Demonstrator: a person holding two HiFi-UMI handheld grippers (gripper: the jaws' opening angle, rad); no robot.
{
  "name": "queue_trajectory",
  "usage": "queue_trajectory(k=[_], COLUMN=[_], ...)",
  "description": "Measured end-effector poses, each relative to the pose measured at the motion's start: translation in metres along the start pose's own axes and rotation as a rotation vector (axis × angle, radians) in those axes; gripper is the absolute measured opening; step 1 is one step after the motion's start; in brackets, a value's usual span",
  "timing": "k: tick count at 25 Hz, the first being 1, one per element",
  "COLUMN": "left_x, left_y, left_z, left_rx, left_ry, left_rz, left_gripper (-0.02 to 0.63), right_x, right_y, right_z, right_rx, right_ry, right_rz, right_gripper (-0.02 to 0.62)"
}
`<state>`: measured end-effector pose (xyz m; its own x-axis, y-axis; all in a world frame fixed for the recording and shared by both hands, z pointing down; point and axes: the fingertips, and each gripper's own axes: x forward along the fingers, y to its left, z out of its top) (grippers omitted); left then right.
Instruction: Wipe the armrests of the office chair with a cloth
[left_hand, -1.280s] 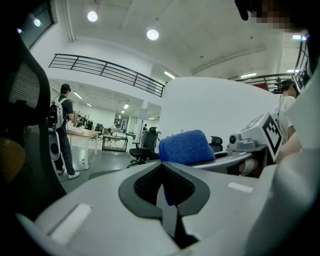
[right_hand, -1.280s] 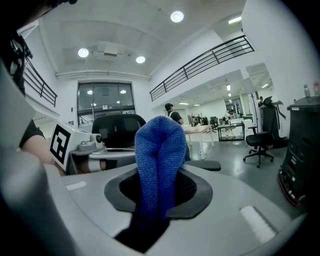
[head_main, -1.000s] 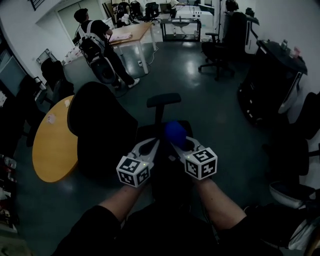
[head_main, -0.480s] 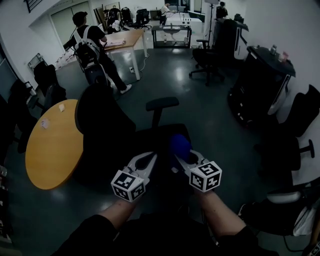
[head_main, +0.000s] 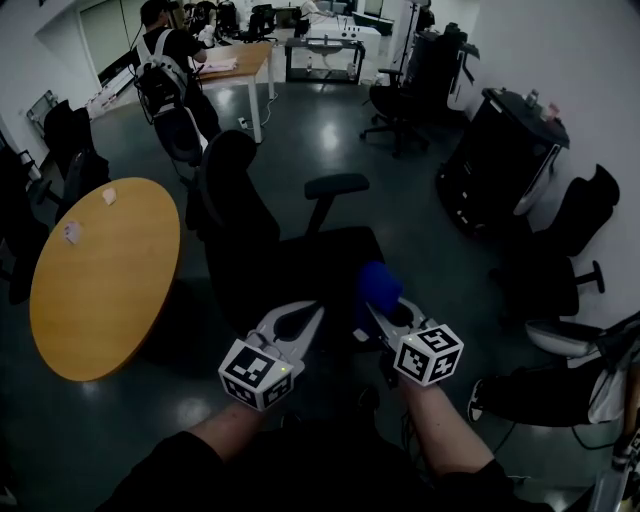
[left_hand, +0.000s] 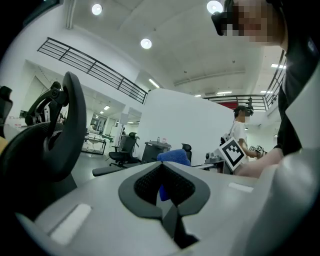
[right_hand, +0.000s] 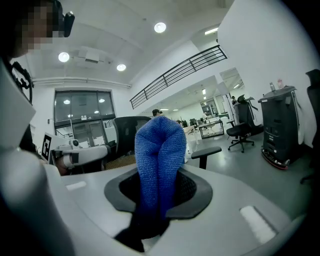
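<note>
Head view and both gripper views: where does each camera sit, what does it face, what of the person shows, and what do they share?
Head view: on the head, looking steeply down at the office chair; both forearms show.
Left gripper view: on the left gripper, along its shut jaws; an arm at right.
Right gripper view: on the right gripper, jaws clamping the blue cloth; body at left.
Shared: the cloth, in all three.

A round orange worktop (head_main: 100, 290) stands left, two small paper scraps (head_main: 108, 196) on it. Beyond, a person (head_main: 168, 72) with a backpack stands beside a rectangular wooden worktop (head_main: 240, 62). A black cabinet (head_main: 495, 165) stands right on the glossy dark floor (head_main: 330, 140).
</note>
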<state>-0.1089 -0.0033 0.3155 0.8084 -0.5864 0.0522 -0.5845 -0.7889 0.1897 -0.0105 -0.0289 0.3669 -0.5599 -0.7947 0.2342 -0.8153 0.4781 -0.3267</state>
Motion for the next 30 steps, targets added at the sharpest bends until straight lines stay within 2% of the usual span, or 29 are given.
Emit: queue_trajectory(k=[10,15,23,30], left_x=[-0.071,-0.089,-0.087,-0.067], left_y=[-0.020,-0.041,-0.089,-0.136], left_z=[-0.011,-0.023,-0.023,-0.021], left_rx=[-0.020,0.014,0.029,0.088], left_ry=[-0.005,-0.013,0.020,0.041], left_rz=[-0.091,-0.118,-0.154,-0.190], left_gripper=[0.017,0.017,0.017,0.017], right_x=[-0.024,-0.047,-0.087,-0.125], right_y=[0.083,0.108,0.127,0.112], right_z=[-0.031,-0.046,-0.046,-0.041], right_rx=[-0.038,-0.056,-0.102,-0.116], right_ry=[0.050,0.032,-0.032,-0.068], right_rz=[-0.024,-0.014,0.001,0.014], right_gripper=[0.112,0.112,0.114,0.114])
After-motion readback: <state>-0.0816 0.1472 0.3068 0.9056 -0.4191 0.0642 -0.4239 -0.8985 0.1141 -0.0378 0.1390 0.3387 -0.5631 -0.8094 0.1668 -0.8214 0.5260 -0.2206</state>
